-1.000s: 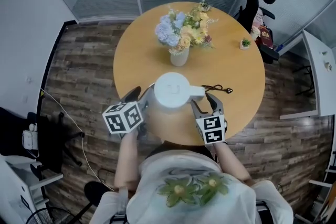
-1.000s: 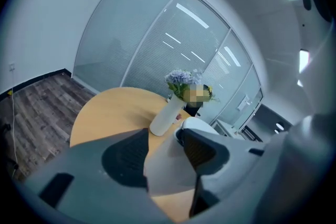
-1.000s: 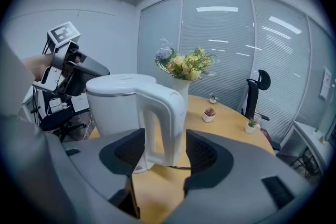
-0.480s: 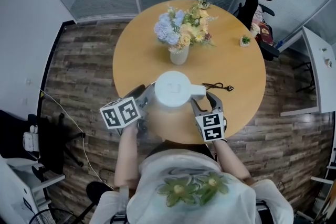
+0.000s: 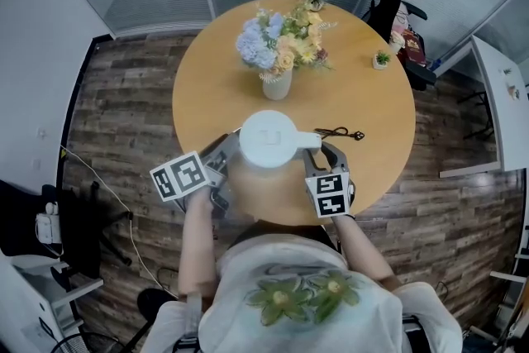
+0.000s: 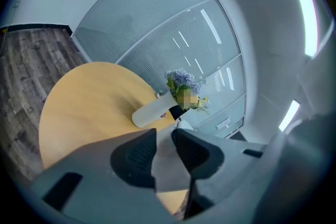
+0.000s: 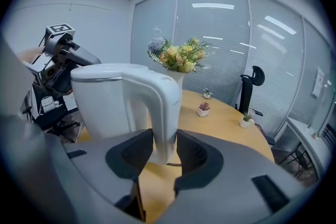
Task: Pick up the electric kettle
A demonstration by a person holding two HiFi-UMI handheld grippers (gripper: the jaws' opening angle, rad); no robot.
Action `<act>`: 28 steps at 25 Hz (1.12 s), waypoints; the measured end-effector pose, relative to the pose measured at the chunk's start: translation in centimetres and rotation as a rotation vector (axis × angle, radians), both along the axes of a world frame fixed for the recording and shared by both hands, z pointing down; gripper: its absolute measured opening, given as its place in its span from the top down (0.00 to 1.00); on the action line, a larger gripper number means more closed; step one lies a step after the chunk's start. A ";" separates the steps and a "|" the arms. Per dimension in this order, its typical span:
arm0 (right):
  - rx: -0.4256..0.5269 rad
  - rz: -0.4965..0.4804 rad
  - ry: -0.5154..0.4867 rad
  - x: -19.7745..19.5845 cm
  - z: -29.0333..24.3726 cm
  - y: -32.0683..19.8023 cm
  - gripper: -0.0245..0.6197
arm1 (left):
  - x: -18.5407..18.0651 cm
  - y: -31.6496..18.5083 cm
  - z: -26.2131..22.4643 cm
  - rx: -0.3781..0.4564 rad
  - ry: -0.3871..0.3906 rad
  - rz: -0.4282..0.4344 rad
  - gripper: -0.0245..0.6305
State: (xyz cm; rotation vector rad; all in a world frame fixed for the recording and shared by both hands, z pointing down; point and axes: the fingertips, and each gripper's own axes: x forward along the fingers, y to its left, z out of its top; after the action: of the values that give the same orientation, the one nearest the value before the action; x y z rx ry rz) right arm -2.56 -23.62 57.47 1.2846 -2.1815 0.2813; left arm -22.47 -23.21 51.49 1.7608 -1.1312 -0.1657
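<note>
The right hand-held gripper (image 7: 164,147) has just been closing. Its ribbed dark pads (image 7: 131,157) now press on the smooth curved handle (image 7: 163,107) of the white electric kettle (image 7: 107,99), at the near edge of the round wooden tabletop (image 5: 372,116). The left hand-held gripper (image 6: 164,149), also just closing to a narrow gap, pinches a pale wedge (image 6: 167,165), apparently the kettle's opposite side. Farther back stands a white vase (image 5: 277,85) of flowers.

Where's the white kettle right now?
In the head view, the white electric kettle is at the near edge of the round wooden table, just this side of the white vase of flowers, its handle pointing right.
</note>
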 end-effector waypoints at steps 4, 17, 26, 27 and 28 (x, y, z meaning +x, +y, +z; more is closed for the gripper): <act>0.003 -0.001 0.011 0.2 0.1 -0.1 0.73 | 0.3 0.0 -0.1 0.002 0.060 0.003 0.79; 0.041 0.004 -0.008 0.2 0.0 -0.2 0.74 | 0.3 0.2 -0.2 -0.008 0.130 -0.020 0.83; 0.037 0.008 -0.002 0.2 0.0 -0.3 0.74 | 0.2 0.3 -0.1 -0.013 0.134 -0.059 0.84; 0.037 0.009 0.003 0.2 0.1 -0.3 0.74 | 0.2 0.3 -0.2 -0.014 0.133 -0.063 0.84; 0.037 0.011 0.007 0.2 0.1 -0.3 0.74 | 0.2 0.3 -0.2 -0.015 0.132 -0.067 0.84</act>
State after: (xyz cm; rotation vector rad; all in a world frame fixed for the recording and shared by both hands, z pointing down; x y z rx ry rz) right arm -2.33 -23.94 57.58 1.3161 -2.1842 0.2414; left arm -22.31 -22.89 51.33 1.6740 -1.0934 -0.3093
